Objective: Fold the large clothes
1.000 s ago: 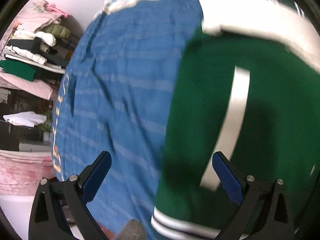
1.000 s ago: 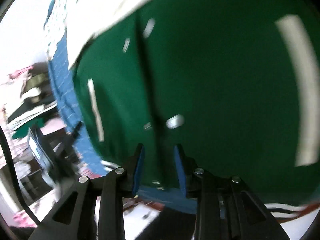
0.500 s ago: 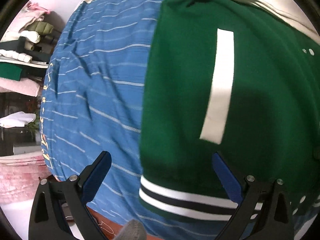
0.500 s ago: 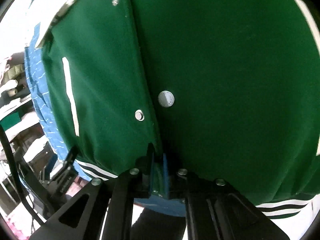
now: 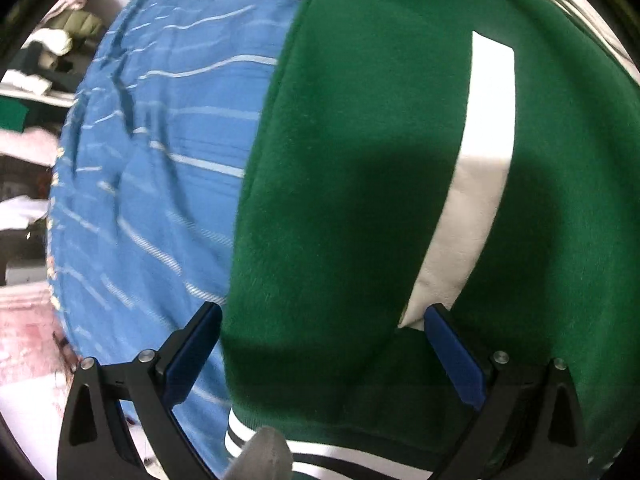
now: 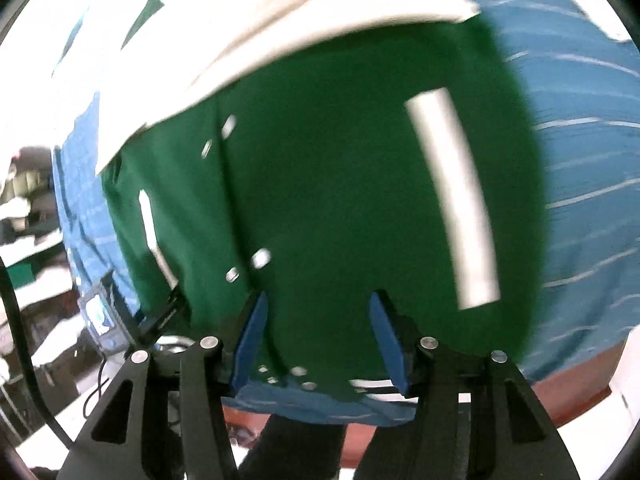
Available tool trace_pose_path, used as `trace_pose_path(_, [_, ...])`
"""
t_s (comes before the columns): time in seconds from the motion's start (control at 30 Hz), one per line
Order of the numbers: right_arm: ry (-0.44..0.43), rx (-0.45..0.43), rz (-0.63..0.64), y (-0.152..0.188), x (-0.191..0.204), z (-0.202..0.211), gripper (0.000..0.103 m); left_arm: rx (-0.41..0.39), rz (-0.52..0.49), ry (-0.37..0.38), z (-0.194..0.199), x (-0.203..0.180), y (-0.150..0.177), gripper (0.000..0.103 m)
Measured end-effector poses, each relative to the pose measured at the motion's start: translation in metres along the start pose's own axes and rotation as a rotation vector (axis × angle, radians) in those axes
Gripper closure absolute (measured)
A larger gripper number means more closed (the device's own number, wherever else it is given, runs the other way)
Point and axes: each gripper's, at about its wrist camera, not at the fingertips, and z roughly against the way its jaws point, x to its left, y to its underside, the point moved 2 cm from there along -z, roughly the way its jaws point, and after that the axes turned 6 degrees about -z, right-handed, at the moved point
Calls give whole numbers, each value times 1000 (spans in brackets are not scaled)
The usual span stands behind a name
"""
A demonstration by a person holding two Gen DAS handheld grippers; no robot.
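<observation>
half a second ago the right tool [image 6: 318, 334] was pinched tight on the front placket near the hem; now its fingers stand apart with the green cloth only lying between them, nothing clamped. its view is smeared with motion. the left tool [image 5: 320, 354] has closed in on the garment and stands wide, as it did before, with the jacket's side edge passing between its blue pads [image 5: 192, 354] but not gripped.

the green jacket [image 5: 360, 184] lies front-up on a blue striped bedspread [image 5: 160, 152], snaps [image 6: 260, 258] running up the middle, a white pocket welt [image 5: 476, 184] on each side, pale sleeves [image 6: 256, 28] towards the top and the striped hem band [image 5: 320, 450] nearest the person. the bedspread covers what looks like a bed or a worktop with a reddish-brown edge [image 6: 572, 388]; i cannot tell which. shelves of folded clothes [image 5: 36, 80] stand off to the left.

my guess is that the front has been squared and the next step is a lengthwise fold of the left side inward. to do it well:

- let the left tool straddle the side edge down by the hem band and bite both layers, not just the top one.
- the right tool would do best pinning the centre line beside the snaps, or taking the same edge higher up near the sleeve.
- lift low, carry the edge across to the placket, lay it down flat.

the cloth looks thick and fleecy, so it should hold a crease poorly and want smoothing after.
</observation>
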Motion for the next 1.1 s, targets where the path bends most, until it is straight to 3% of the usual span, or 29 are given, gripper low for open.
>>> trace_pose_path(0.13, [38,-80,-15,-41,-66,45,47,-84,48,-104,45,-9,-9,0])
trace_pose_path(0.23, [66,-115,-21,-77,-107,61,47,-136,75,-136,77,-31,-19,0])
trace_pose_path(0.33, [62,-135,12,-124,-122,46,47,-169,67,-177,96,-76,-34,0])
trace_pose_path(0.47, [34,-148,94,-196,-128,10,48,-181,79,-290,104,-128,-49,0])
trace_pose_path(0.5, [32,-147,109,-209,-132,6,52,-177,75,-323,102,-137,-53,0])
trace_pose_path(0.53, [24,-139,137,-222,-132,-2,64,-156,75,-356,96,-152,-57,0])
trace_pose_path(0.63, [10,-75,255,-245,-127,-27,85,-102,74,-400,79,-172,-63,0])
trace_pose_path(0.73, [76,-121,327,-245,-125,-20,90,-66,80,-443,59,-181,-67,0])
trace_pose_path(0.87, [-12,-5,266,-264,-147,-24,89,-65,85,-496,62,-183,-66,0])
trace_pose_path(0.97, [-25,54,282,-270,-152,-18,70,-78,73,-525,84,-198,-56,0])
trace_pose_path(1.03, [13,35,337,-266,-156,-6,37,-111,38,-617,107,-215,-40,0])
trace_pose_path(1.1, [60,5,394,-261,-163,6,22,-117,28,-628,124,-229,-24,0])
